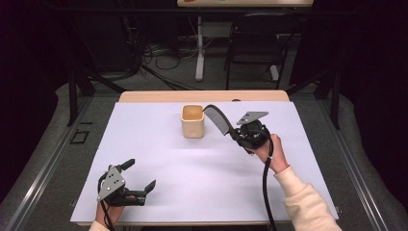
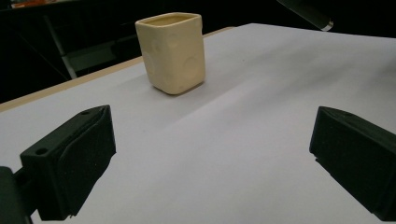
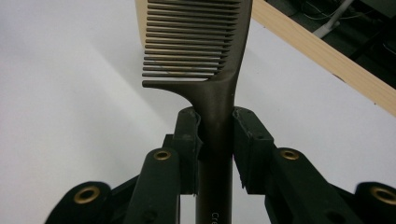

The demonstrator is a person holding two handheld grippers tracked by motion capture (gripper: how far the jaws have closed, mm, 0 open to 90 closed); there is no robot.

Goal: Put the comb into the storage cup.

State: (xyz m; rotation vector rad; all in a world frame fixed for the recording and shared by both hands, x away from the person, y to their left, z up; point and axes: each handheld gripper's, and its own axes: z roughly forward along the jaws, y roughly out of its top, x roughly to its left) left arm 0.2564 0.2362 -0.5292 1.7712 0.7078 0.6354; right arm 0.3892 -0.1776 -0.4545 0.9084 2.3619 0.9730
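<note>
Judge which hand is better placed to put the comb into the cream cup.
Right. Its tool already clamps the comb by the handle, with the teeth close beside the cream cup. The left tool sits open and empty at the near edge, far from the cup.

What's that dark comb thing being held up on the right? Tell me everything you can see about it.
The comb is dark brown-black and looks like plastic, with a row of fine parallel teeth along one side and a long straight handle bearing small pale lettering. The right gripper clamps the handle between its black fingers, just below the teeth. It is held off the table, slanting up with its toothed end beside the rim of the cream cup. Whether it touches the cup is unclear.
</note>
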